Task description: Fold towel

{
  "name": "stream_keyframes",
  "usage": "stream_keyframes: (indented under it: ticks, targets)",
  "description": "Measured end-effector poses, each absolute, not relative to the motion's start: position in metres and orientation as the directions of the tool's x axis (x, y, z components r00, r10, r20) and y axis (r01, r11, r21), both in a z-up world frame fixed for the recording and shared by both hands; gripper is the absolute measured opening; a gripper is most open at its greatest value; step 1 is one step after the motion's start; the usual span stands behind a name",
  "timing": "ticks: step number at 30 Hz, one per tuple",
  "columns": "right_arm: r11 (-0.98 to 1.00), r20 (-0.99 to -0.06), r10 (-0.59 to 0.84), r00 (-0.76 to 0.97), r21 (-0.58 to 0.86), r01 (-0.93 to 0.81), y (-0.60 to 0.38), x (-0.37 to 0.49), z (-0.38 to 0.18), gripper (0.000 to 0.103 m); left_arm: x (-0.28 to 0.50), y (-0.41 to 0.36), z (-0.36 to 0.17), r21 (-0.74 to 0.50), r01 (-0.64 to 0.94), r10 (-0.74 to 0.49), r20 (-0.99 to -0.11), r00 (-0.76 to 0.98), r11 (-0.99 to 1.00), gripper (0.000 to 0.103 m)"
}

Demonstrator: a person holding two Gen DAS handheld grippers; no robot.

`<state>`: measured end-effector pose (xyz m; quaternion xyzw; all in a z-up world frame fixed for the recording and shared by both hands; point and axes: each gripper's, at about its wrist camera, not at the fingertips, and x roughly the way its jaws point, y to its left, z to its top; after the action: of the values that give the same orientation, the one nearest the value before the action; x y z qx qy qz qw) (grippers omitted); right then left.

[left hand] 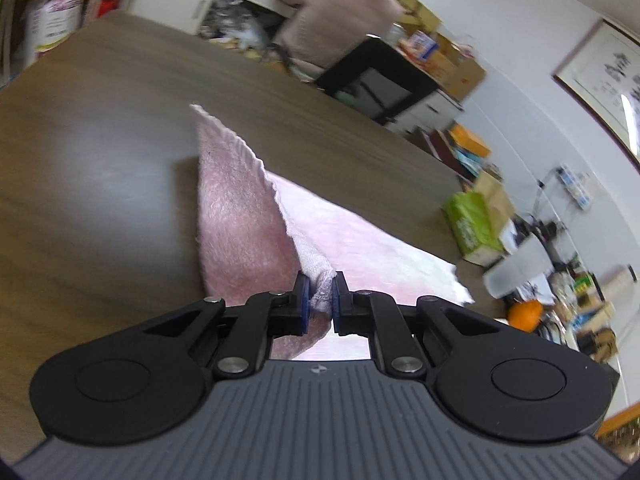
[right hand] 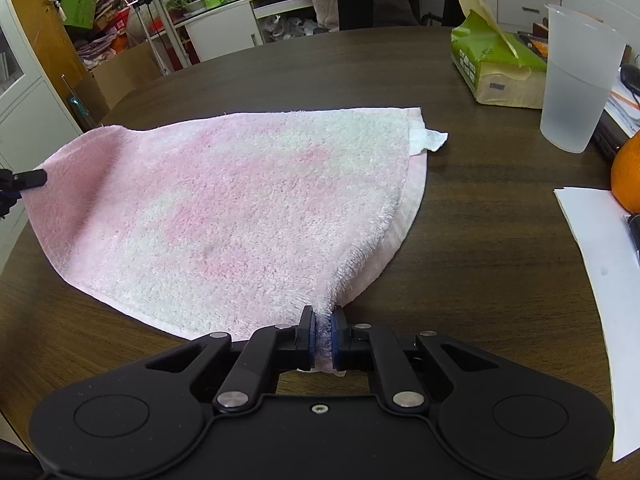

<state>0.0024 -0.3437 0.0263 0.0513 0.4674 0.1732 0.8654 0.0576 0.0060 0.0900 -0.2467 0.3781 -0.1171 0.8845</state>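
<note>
A pink and white terry towel (right hand: 224,208) lies on the dark wooden table (right hand: 480,240). My right gripper (right hand: 322,326) is shut on its near corner, low over the table. In the left wrist view my left gripper (left hand: 321,292) is shut on another corner of the towel (left hand: 240,216) and holds it lifted, so a flap stands up above the rest of the cloth. A black fingertip (right hand: 30,179) of the left gripper shows at the towel's raised left edge in the right wrist view. A white label (right hand: 430,140) sticks out at the far right corner.
A green tissue pack (right hand: 496,68), a translucent plastic cup (right hand: 576,80), an orange (right hand: 628,176) and white paper (right hand: 600,264) sit at the table's right. A person in a pale top (left hand: 336,12) sits behind a black chair (left hand: 376,76) past the far edge.
</note>
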Motion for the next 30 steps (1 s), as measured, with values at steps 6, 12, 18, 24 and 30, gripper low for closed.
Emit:
stream_keyframes:
  ticks: [6,12,18,24,30]
  targets:
    - [0.908,-0.742,0.412,0.529,0.282,-0.311,-0.326,0.012,0.054,0.007,0.066,-0.031,0.098,-0.534,0.085,-0.446,-0.595,0.669,0.841,0.009]
    - [0.860,-0.697,0.490,0.524,0.289,-0.420,-0.285,0.026,0.087,0.007,0.062,-0.032,0.093,-0.564,0.076,-0.463,-0.585,0.667,0.822,0.009]
    - [0.790,-0.664,0.587,0.463,0.344,-0.507,-0.233,0.042,0.103,0.007,0.062,-0.025,0.086,-0.600,0.050,-0.474,-0.575,0.666,0.799,0.009]
    - [0.756,-0.640,0.630,0.439,0.376,-0.536,-0.214,0.050,0.110,0.007,0.067,-0.029,0.088,-0.607,0.064,-0.490,-0.570,0.660,0.792,0.009]
    - [0.769,-0.645,0.620,0.447,0.384,-0.512,-0.230,0.052,0.103,0.007,0.070,-0.043,0.086,-0.605,0.086,-0.507,-0.572,0.645,0.792,0.010]
